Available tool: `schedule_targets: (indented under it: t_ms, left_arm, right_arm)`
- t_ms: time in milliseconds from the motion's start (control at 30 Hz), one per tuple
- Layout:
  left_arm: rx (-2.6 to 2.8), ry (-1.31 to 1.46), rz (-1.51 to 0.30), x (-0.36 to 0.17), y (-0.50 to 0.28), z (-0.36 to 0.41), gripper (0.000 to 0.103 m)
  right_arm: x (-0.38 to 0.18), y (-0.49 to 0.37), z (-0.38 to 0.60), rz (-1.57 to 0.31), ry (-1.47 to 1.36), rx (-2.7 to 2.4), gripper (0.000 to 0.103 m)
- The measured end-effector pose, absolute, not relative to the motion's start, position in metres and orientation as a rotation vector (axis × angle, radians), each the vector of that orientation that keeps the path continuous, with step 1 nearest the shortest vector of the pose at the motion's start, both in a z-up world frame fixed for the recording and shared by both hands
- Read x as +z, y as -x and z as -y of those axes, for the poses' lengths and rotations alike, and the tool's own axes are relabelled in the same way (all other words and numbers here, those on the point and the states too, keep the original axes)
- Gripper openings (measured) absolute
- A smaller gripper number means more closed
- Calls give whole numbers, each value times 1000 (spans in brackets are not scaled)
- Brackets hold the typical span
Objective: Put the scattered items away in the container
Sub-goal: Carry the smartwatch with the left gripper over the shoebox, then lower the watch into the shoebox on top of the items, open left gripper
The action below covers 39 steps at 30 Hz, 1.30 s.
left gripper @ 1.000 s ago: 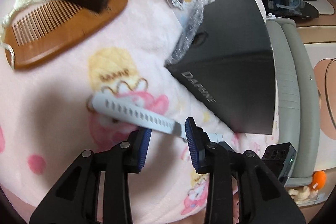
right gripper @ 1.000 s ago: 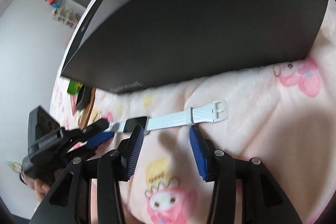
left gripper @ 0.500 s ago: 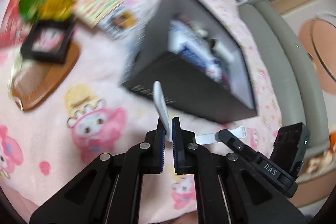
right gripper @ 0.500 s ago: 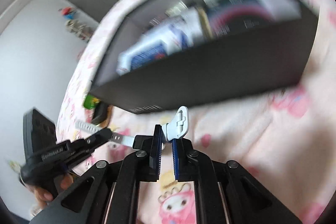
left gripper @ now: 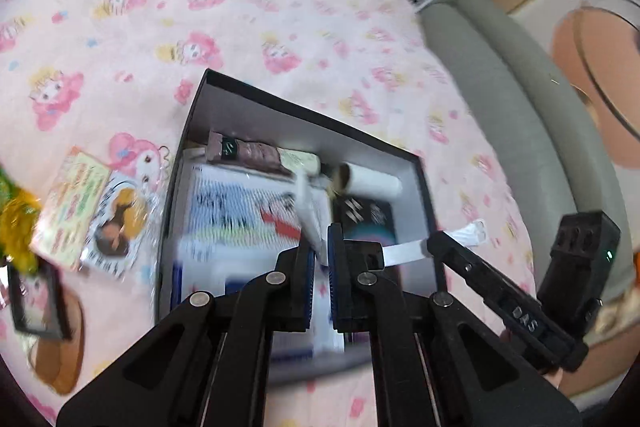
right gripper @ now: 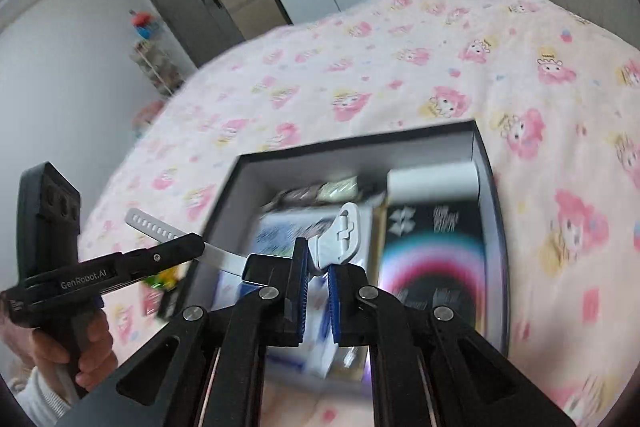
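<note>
Above the open black box (left gripper: 420, 163), in the left wrist view, the left gripper (left gripper: 319, 259) stands nearly closed, its blue pads pinching the holed strap of a white watch (left gripper: 306, 207); the other strap runs rightward to the right gripper (left gripper: 436, 245), so that the watch hangs in the air over the box interior, clear of the pink cartoon-print blanket (left gripper: 240, 7). Within the box lie a blue-and-white printed packet (left gripper: 236, 211), a brown wrapped bar (left gripper: 248, 151) along the far wall, a white roll (left gripper: 372, 181) and a dark booklet (left gripper: 370, 217). On the blanket left of the box lie a carded trinket pack (left gripper: 92, 219), a small black frame (left gripper: 36, 301), a wooden comb (left gripper: 56, 359) partly under that frame, and a green-and-yellow wrapper (left gripper: 16, 223). In the right wrist view, the right gripper (right gripper: 318, 269) is likewise closed almost fully, upon the buckle end of the watch (right gripper: 342, 235), whose dark case (right gripper: 256, 269) and holed strap extend left to the left gripper (right gripper: 196, 245), carried by a person's hand (right gripper: 88, 347). The step in hand appears to be the carrying of the watch into the box; the next move would call for lowering both grippers together and parting both pairs of pads, so that neither strap snags on the box rim.
</note>
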<state>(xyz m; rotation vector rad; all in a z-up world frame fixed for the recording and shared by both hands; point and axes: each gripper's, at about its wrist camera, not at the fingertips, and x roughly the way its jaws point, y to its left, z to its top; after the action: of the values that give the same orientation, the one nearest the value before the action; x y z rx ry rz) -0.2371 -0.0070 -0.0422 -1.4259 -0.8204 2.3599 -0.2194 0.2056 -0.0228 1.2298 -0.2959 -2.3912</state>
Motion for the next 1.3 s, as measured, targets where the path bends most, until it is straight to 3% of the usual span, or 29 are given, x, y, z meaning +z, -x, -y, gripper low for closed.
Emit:
schedule_targets:
  t_ms: [167,233,367,467,533,600,700,833,967,1100,1300]
  left_arm:
    - [2281,1636,864,-77,273,14,6]
    - [2290,1715,844,-88,278,16,26]
    - [2300,1701,806,-83,268,18,29]
    - [2439,1644,685,-65,249,19,31]
    - [2569,1583,622,-53,243,16,40]
    - [2577,1580,565,-53,243,6,40]
    - [2512,1637,467,-63,248,-13,40]
    - [2419,1707,338,-76,255,-40,23]
    - [2326,1803,236,-96,264,-64,19]
    - [2302,1881,243,-118,283,-69,19]
    - [2353,1793,375,-109,299,-48,19]
  right_arm:
    - [-52,272,-193,280,-1383,-2349,8]
    - [-69,282,-187,236,-1483,-2310,8]
    - [-87,282,-184,80,-1604,-2322,11]
    - [-82,275,-198,104,-1592,-2379,26]
    - [-71,268,-210,106,-1547,-2484,35]
    - [-58,261,-218,93,-1485,-2560,41]
    - [-37,248,-223,55,-1366,-2616,41]
    - [-46,245,-206,-22,-1432,-2404,41]
    - [-80,245,-187,-125,-1579,-2251,39]
    - [-102,257,-184,-101,-1684,-2243,37]
    - [-92,270,-181,-118,-1647,-2312,37]
